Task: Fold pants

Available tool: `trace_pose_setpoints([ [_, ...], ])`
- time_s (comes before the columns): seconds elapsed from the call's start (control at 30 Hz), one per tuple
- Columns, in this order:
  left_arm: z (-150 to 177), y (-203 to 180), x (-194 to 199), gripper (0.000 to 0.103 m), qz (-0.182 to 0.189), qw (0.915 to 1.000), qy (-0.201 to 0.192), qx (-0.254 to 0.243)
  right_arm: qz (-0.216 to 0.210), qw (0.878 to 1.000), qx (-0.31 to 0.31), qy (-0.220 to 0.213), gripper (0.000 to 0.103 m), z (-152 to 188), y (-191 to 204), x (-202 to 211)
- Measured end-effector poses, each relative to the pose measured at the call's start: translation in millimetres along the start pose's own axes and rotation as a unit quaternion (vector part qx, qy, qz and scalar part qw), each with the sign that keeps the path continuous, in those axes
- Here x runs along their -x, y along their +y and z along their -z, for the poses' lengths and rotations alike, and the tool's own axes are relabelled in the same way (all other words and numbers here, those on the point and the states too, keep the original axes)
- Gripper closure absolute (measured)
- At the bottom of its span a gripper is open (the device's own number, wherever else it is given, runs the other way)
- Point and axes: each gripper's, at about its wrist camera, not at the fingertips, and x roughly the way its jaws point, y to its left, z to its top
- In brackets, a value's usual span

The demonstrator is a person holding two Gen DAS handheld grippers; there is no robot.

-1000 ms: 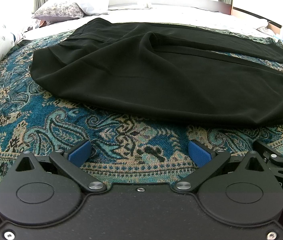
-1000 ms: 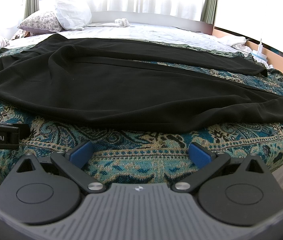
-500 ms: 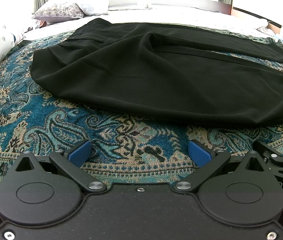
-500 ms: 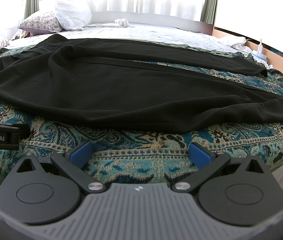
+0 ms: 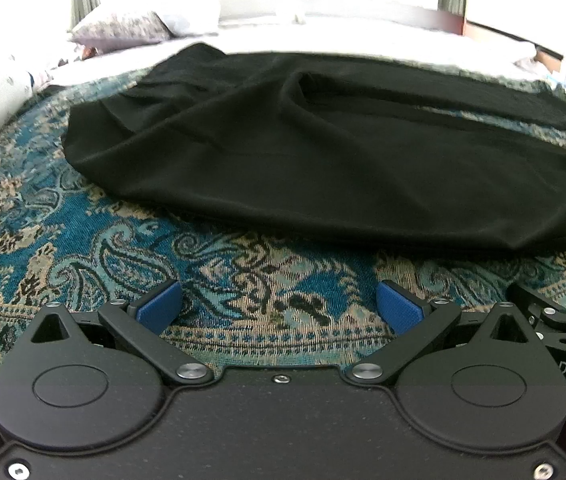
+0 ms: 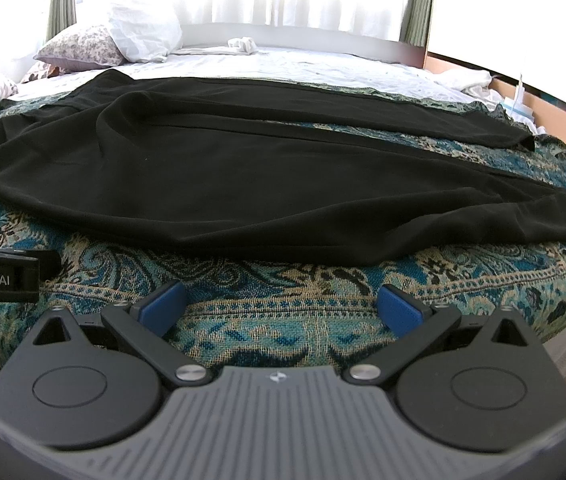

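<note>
Bed with a paisley blanket [image 5: 83,248], black pants [image 6: 243,176] spread flat across it.
Left tongs [image 5: 279,306] and right tongs [image 6: 281,306] both gape wide, empty, near the pants' front edge.

Bed [image 6: 323,68]: white sheet at the head end, blue paisley cover [image 6: 283,332] over the foot end. Black pants [image 6: 243,168] lie spread flat across the cover, legs toward the right edge. Two pillows [image 6: 83,46] at the head-left corner.
</note>
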Motion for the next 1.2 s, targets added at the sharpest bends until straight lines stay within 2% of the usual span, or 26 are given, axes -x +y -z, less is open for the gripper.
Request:
trace_pose_setpoints([
  [0.1,10.2,-2.7,3.8,0.000,-0.005,0.9992,-0.037,-0.013,-0.012,1.000,-0.010,-0.024,0.000,7.8,-9.5,2.2],
  [0.17,6.1,0.9,6.3,0.000,0.005,0.9991,-0.032,-0.025,-0.025,0.999,-0.007,-0.023,0.000,4.7,-20.4,8.7],
  [0.23,-3.8,11.0,9.8,0.000,0.005,0.9990,-0.041,-0.015,-0.021,0.997,-0.049,-0.049,0.000,1.8,-41.3,19.2],
  [0.33,-18.4,30.0,13.1,0.000,-0.035,0.9946,-0.098,-0.008,0.043,0.989,-0.113,-0.088,0.000,-7.6,-88.7,27.4],
  [0.43,-42.6,52.2,1.6,0.000,-0.074,0.9900,-0.118,-0.023,0.126,0.968,-0.189,-0.104,0.000,-18.0,-152.3,25.5],
  [0.53,-66.1,78.5,-22.8,0.000,-0.109,0.9884,-0.105,-0.010,0.179,0.936,-0.281,-0.110,0.006,-24.7,-221.0,21.8],
  [0.6,-77.9,96.0,-40.6,0.000,-0.120,0.9892,-0.083,0.014,0.186,0.928,-0.308,-0.100,0.007,-29.1,-250.0,13.4],
  [0.67,-88.5,116.1,-64.6,0.000,-0.132,0.9885,-0.055,0.050,0.199,0.925,-0.311,-0.088,0.007,-36.2,-269.4,-0.1],
  [0.73,-94.8,130.4,-83.9,0.000,-0.141,0.9864,-0.032,0.077,0.214,0.929,-0.293,-0.068,0.006,-45.9,-277.5,-20.7],
  [0.9,-93.1,138.9,-102.0,0.000,-0.151,0.9839,-0.015,0.094,0.236,0.933,-0.273,-0.016,0.000,-70.0,-286.5,-77.4],
  [0.93,-90.4,135.3,-102.4,0.000,-0.153,0.9839,-0.014,0.091,0.244,0.932,-0.267,-0.002,0.006,-70.5,-286.8,-87.7],
  [0.97,-89.9,134.3,-105.1,0.000,-0.156,0.9839,-0.013,0.085,0.252,0.931,-0.264,0.002,0.020,-69.2,-287.3,-89.6],
  [1.0,-89.3,132.4,-106.8,0.000,-0.160,0.9838,-0.014,0.080,0.267,0.928,-0.258,-0.001,0.027,-66.6,-285.5,-87.5],
  [1.07,-89.1,126.2,-105.4,0.000,-0.163,0.9837,-0.016,0.073,0.279,0.924,-0.260,-0.012,0.057,-59.2,-285.0,-75.6],
  [1.13,-89.0,125.9,-105.8,0.000,-0.162,0.9838,-0.016,0.074,0.283,0.919,-0.274,-0.020,0.074,-49.3,-290.0,-59.9],
  [1.17,-89.9,124.5,-104.3,0.000,-0.161,0.9839,-0.015,0.075,0.295,0.915,-0.276,-0.023,0.089,-44.5,-293.2,-52.1],
  [1.2,-90.6,125.6,-104.7,0.000,-0.159,0.9841,-0.013,0.078,0.309,0.910,-0.276,-0.024,0.092,-40.5,-295.0,-44.2],
])
